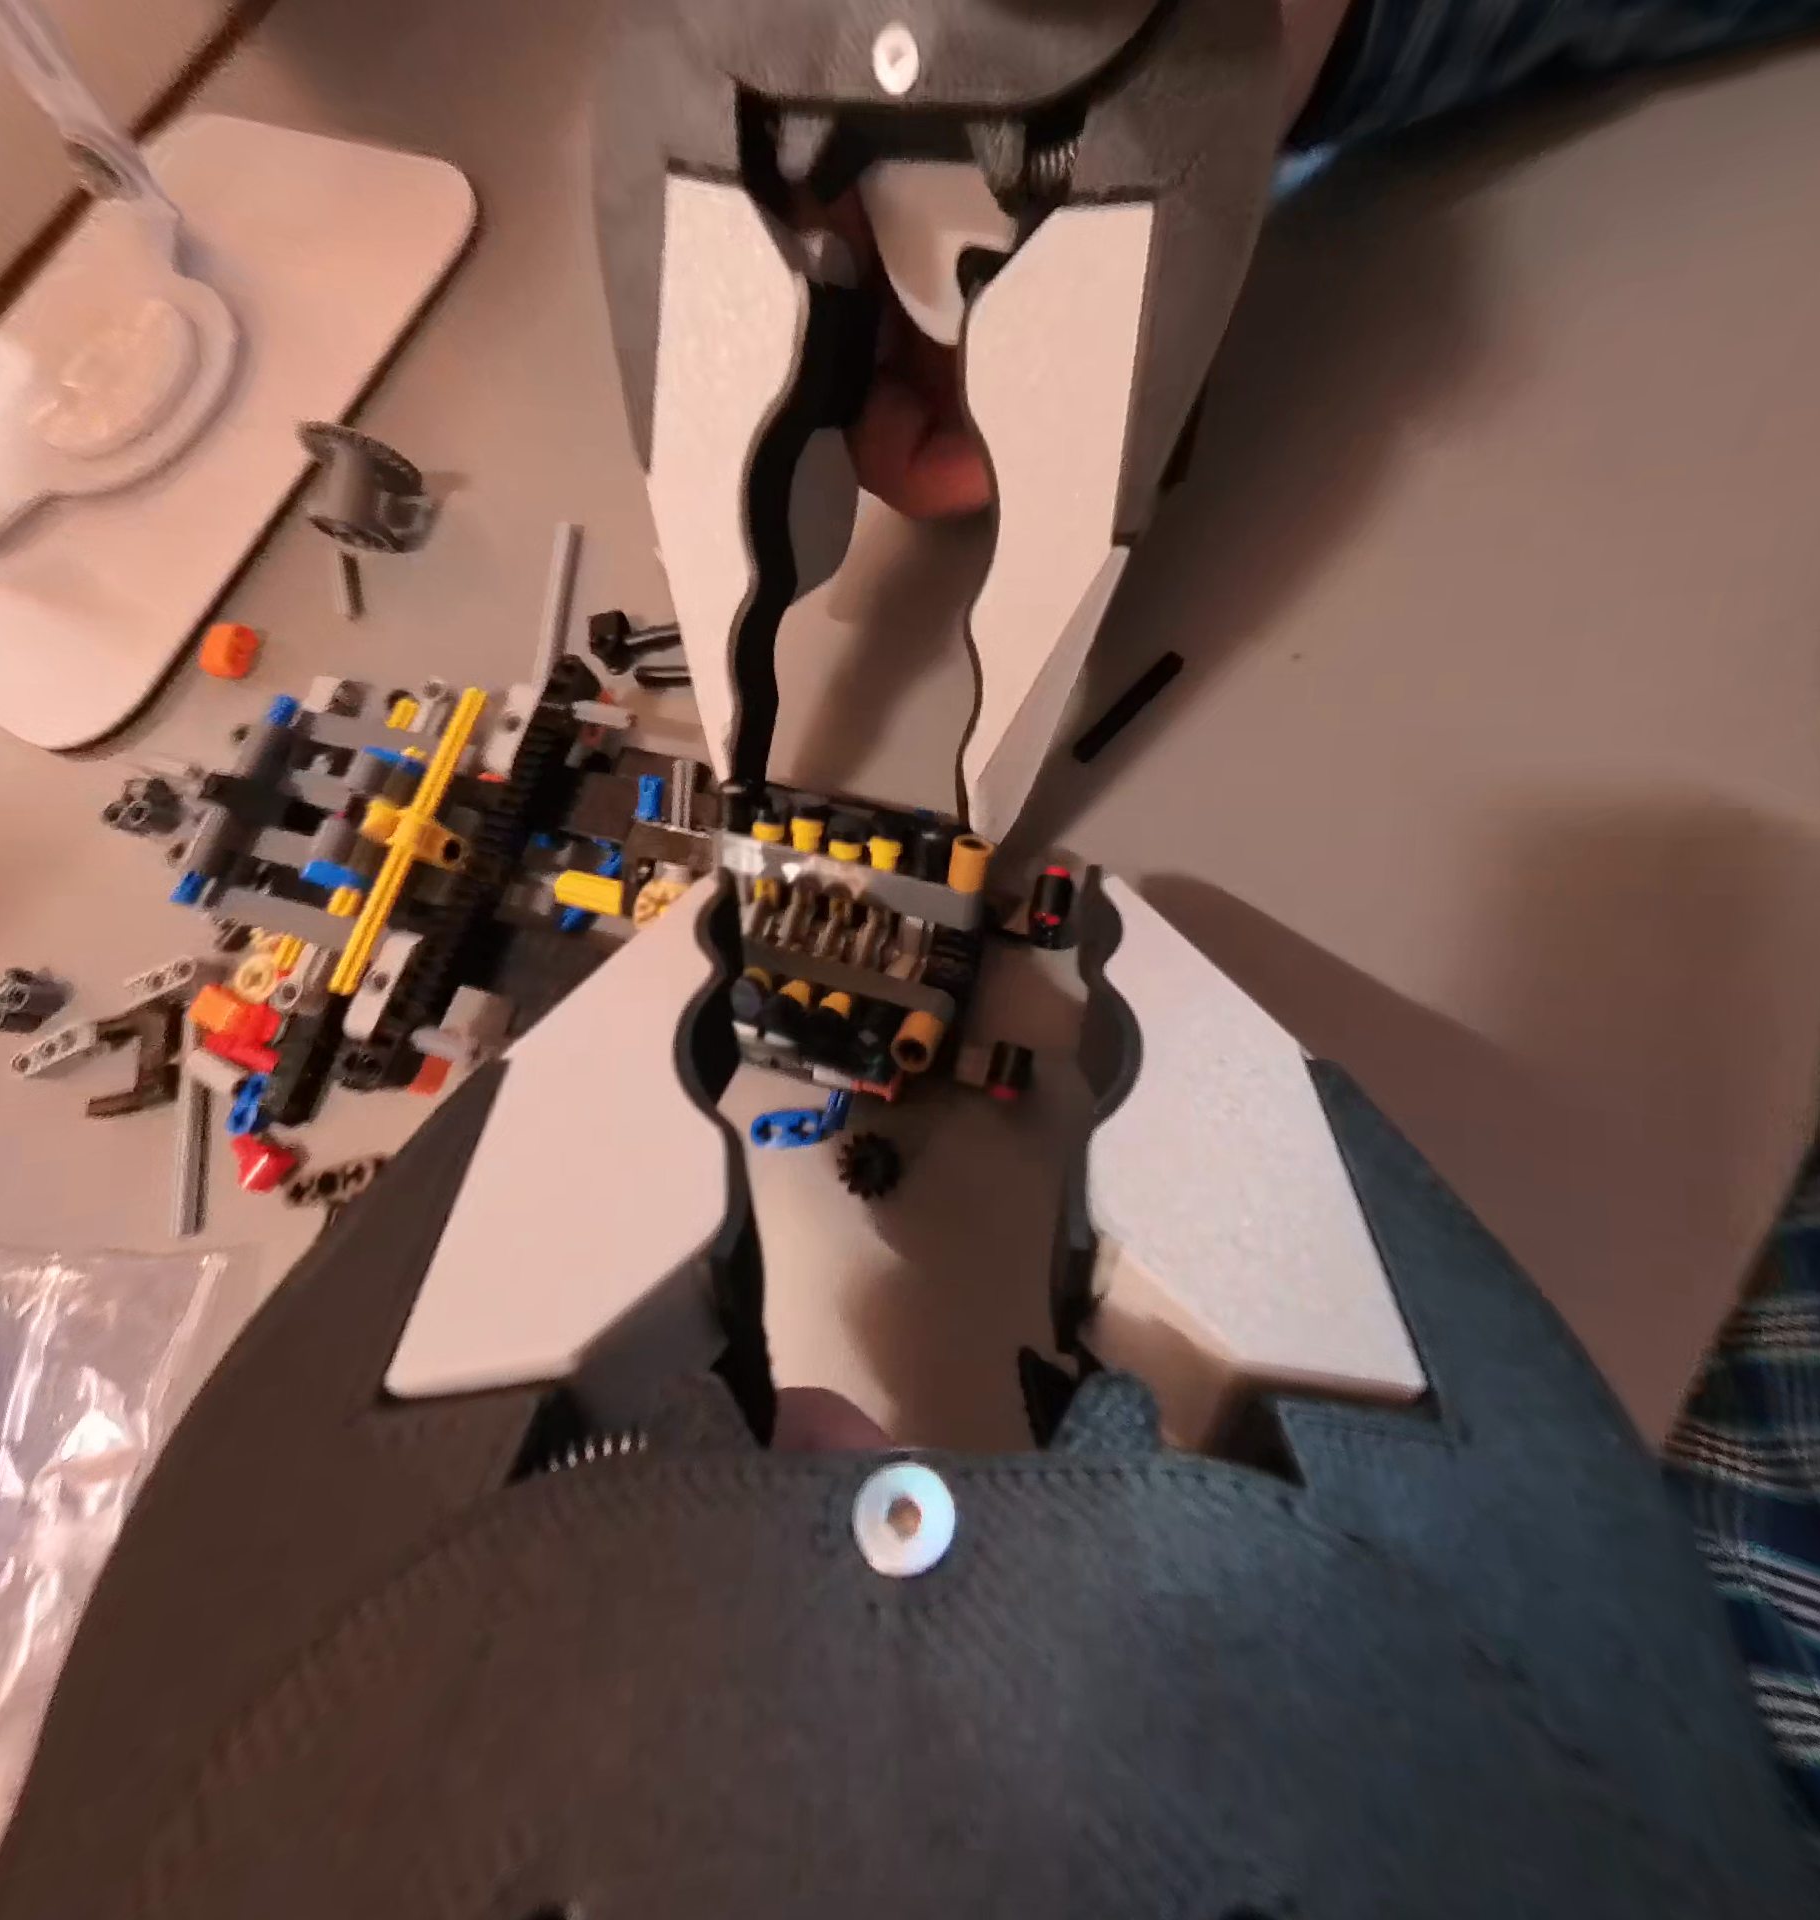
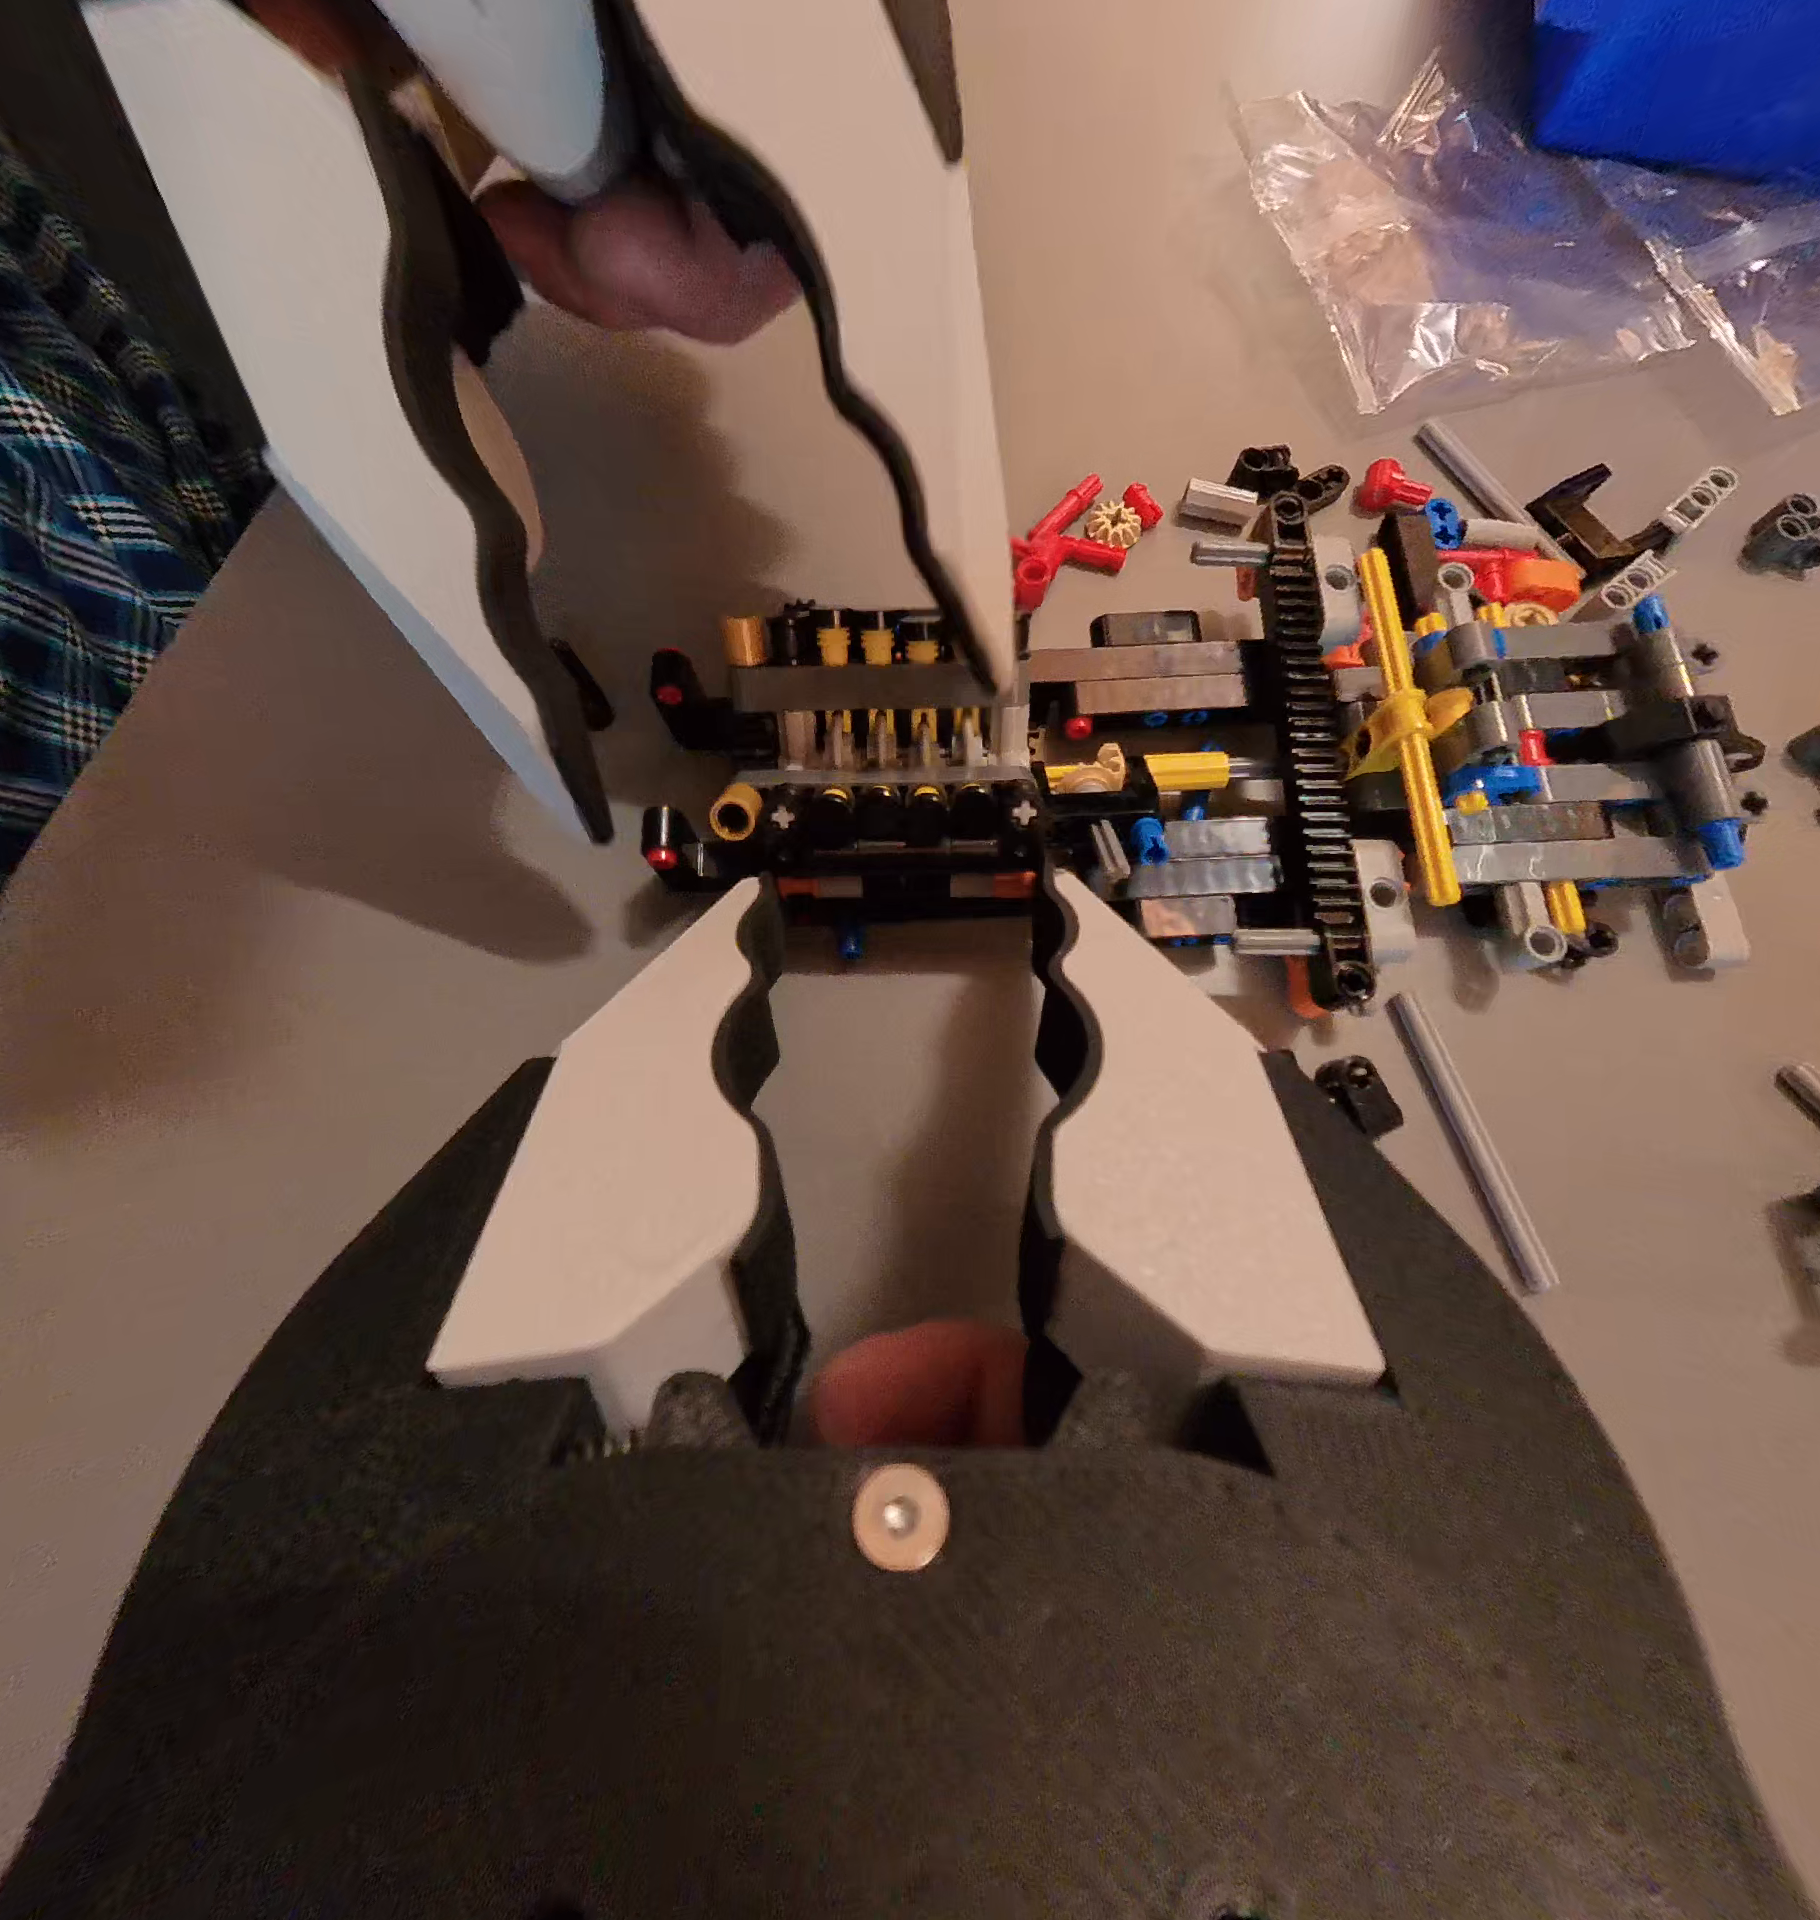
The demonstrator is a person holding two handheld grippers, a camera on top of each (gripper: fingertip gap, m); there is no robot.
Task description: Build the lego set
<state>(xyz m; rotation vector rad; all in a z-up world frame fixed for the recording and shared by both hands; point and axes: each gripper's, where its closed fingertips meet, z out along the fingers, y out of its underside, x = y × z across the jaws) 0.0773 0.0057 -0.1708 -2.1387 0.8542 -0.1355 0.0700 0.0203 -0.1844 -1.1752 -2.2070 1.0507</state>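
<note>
The lego model lies on the grey table, a long chassis with a black toothed rack and a yellow axle; it also shows in the right wrist view. At its end sits an engine block with yellow pistons, which also shows in the right wrist view. My left gripper is open wide and straddles the block lengthwise, one finger against its chassis end. My right gripper comes from the opposite side, its tips closed on the two ends of the block's edge. Each gripper shows in the other's view: the right, the left.
Loose parts lie around the model: a blue piece, a black gear, red connectors, grey axles. Clear plastic bags and a blue object lie beyond. A grey board lies left. A plaid sleeve is near. The blue piece sits 5 cm or so from the ends of my left fingers.
</note>
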